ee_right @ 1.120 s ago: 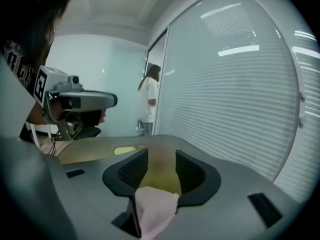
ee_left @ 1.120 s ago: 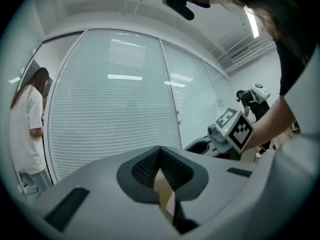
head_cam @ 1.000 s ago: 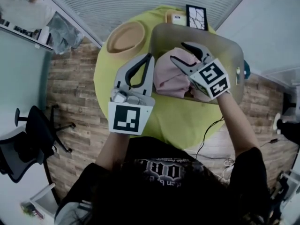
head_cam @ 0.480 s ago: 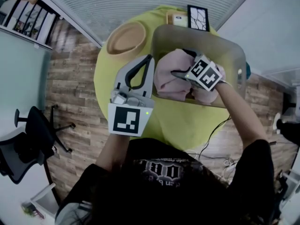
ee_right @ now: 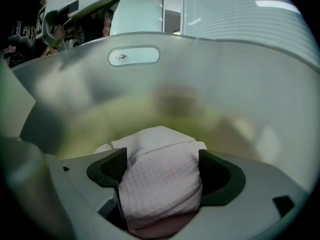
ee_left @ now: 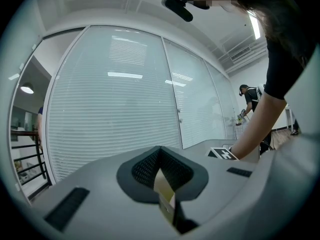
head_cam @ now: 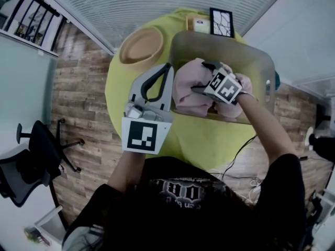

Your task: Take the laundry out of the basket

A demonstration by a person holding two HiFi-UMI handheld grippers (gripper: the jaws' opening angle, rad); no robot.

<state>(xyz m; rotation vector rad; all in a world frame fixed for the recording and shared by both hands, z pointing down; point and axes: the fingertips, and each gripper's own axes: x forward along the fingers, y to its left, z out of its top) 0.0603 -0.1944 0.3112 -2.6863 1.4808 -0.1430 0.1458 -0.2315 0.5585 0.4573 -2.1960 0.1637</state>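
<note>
A translucent grey basket stands on the round yellow table with pink laundry inside. My right gripper points down into the basket. Its jaws have just been opening and stand wide, with a fold of pale pink waffle cloth bulging between the pads; the grip is not closed. The basket wall and its handle slot rise behind the cloth. My left gripper hovers level over the table, left of the basket, shut and empty.
A tan bowl sits on the table's far left. A framed picture and a small yellow box stand behind the basket. An office chair is on the wooden floor at left. A cable hangs off the table's near edge.
My right gripper has dropped from above the basket down onto the laundry, tilting steeper, and its jaws have spread around a pink fold. The left gripper has stayed put.
</note>
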